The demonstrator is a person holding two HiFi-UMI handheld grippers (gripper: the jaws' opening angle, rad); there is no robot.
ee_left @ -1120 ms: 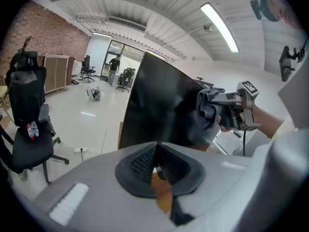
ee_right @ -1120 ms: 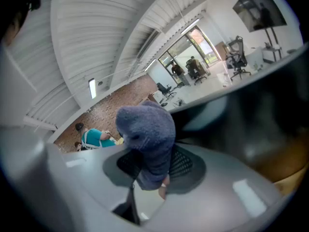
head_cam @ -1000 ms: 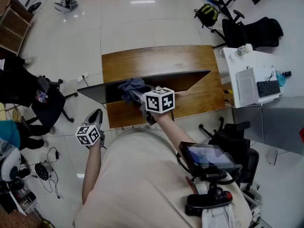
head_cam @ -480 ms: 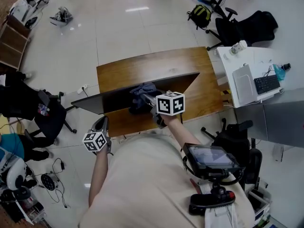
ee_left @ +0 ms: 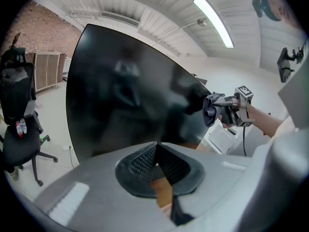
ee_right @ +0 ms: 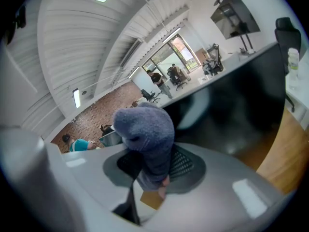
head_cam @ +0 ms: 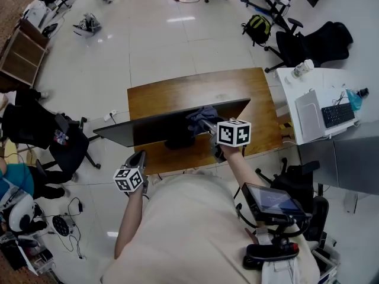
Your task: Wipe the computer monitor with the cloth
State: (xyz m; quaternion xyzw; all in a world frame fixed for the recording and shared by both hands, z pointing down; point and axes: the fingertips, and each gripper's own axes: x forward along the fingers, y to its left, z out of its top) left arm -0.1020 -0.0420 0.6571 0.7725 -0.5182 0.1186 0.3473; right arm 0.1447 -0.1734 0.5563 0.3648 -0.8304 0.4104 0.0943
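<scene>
A wide black monitor (head_cam: 160,125) stands on a wooden desk (head_cam: 177,90); its dark screen (ee_left: 125,95) fills the left gripper view and also shows in the right gripper view (ee_right: 241,95). My right gripper (head_cam: 206,120) is shut on a blue-grey cloth (ee_right: 145,134), bunched between its jaws. The cloth (head_cam: 200,116) is pressed against the screen right of its middle, and the cloth (ee_left: 211,109) is seen there from the left too. My left gripper (head_cam: 137,160) hangs below the desk's front edge, shut with nothing in it.
A white side table (head_cam: 314,96) with a laptop and keyboard stands to the right of the desk. Black office chairs (head_cam: 62,144) sit at the left and at the far right (head_cam: 314,40). A backpack (head_cam: 256,28) lies on the tiled floor.
My right gripper has slid the cloth rightward along the screen, from left of centre to right of centre. The left gripper has stayed low by the desk's front edge.
</scene>
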